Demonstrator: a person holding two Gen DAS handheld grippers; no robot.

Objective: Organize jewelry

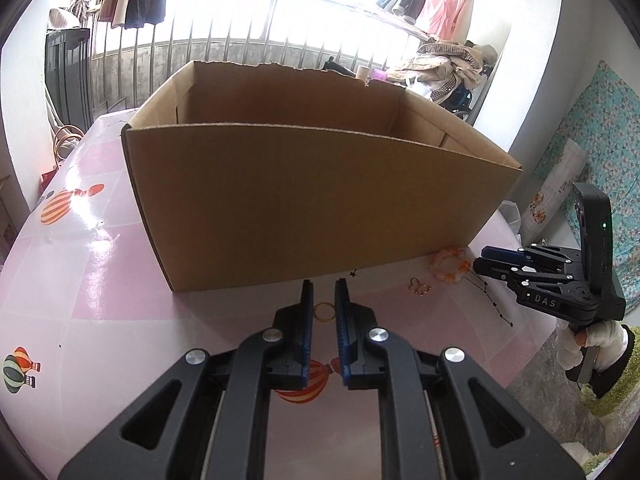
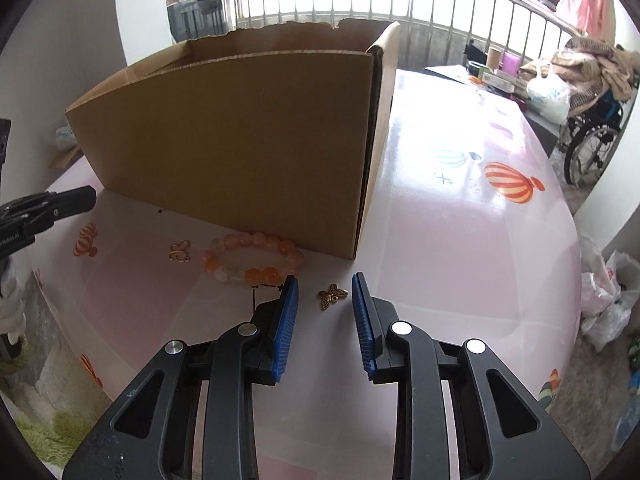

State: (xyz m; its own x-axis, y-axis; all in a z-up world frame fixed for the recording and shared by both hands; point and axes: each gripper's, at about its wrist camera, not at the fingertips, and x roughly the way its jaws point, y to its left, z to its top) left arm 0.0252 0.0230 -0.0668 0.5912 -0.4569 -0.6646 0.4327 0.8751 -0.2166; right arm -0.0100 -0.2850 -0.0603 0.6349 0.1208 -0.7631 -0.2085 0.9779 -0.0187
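An open cardboard box point(image 1: 304, 200) stands on the pink table; it also shows in the right wrist view point(image 2: 240, 148). My left gripper point(image 1: 324, 286) is open, its fingers on either side of a small gold ring point(image 1: 323, 312) lying on the table. My right gripper point(image 2: 324, 286) is open around a bronze butterfly charm point(image 2: 331, 296), which lies on the table. An orange-pink bead bracelet point(image 2: 256, 258) and a gold butterfly charm point(image 2: 180, 251) lie by the box front. They show in the left wrist view too: bracelet point(image 1: 450, 266), charm point(image 1: 419, 286).
The table point(image 2: 460, 240) has a glossy pink cover with balloon prints. The right gripper point(image 1: 520, 268) appears at the right of the left wrist view. A railing, hanging clothes, a wheelchair point(image 2: 592, 136) and plastic bags point(image 2: 604, 300) surround the table.
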